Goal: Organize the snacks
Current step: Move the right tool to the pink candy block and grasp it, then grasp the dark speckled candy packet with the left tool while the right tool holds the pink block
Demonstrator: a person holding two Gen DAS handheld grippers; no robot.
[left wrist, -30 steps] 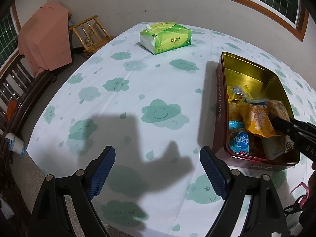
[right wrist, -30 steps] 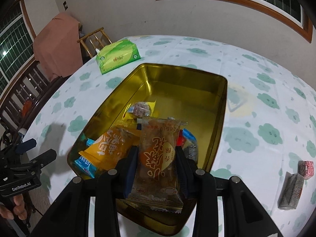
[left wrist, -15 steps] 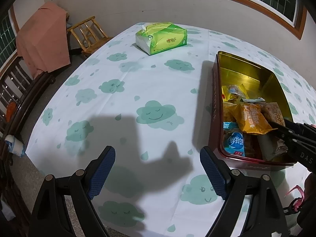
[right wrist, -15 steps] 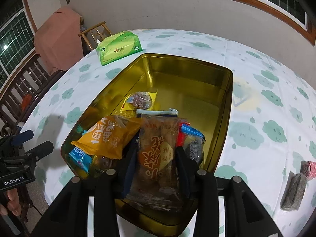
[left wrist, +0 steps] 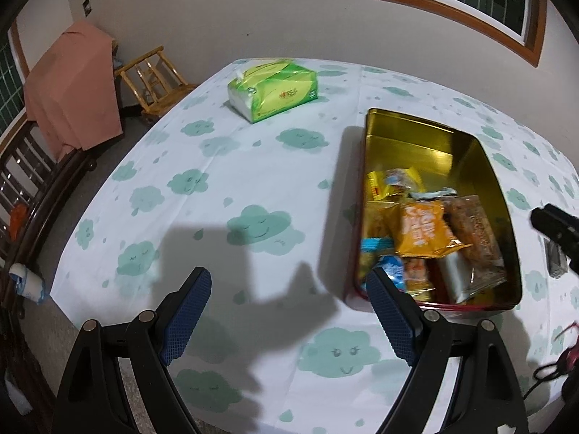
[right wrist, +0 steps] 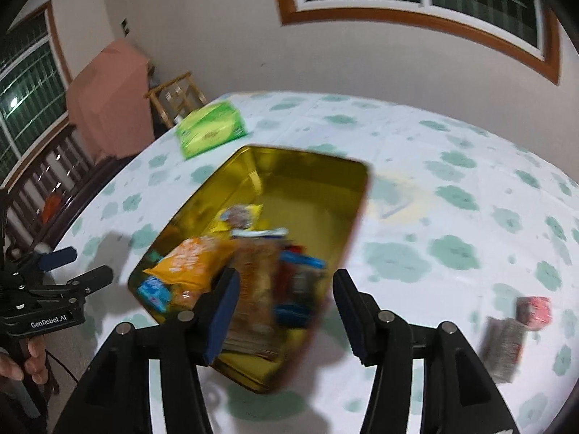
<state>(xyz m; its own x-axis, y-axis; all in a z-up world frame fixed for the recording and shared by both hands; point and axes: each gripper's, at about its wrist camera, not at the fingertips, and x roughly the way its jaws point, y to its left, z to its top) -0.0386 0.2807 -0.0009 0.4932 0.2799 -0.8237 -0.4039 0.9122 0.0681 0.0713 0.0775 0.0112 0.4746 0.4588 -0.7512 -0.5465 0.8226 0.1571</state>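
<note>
A gold tin stands on the cloud-print tablecloth with several snack packets piled at its near end. Among them lie an orange packet and a brown packet. My right gripper hovers above the tin's near end; its jaws are opening. The brown packet rests in the tin below the gap, with neither pad pressing on it. In the left wrist view my right gripper shows at the right edge. My left gripper stands open over bare cloth left of the tin, holding nothing.
A green tissue pack lies at the table's far side. Two loose snacks, a pink one and a grey one, lie right of the tin. A wooden chair and a cloth-draped piece of furniture stand beyond the table's left edge.
My right gripper opened and let go of the brown packet, which now lies in the tin, and the gripper drew back and up. My left gripper pulled back a little, still open.
</note>
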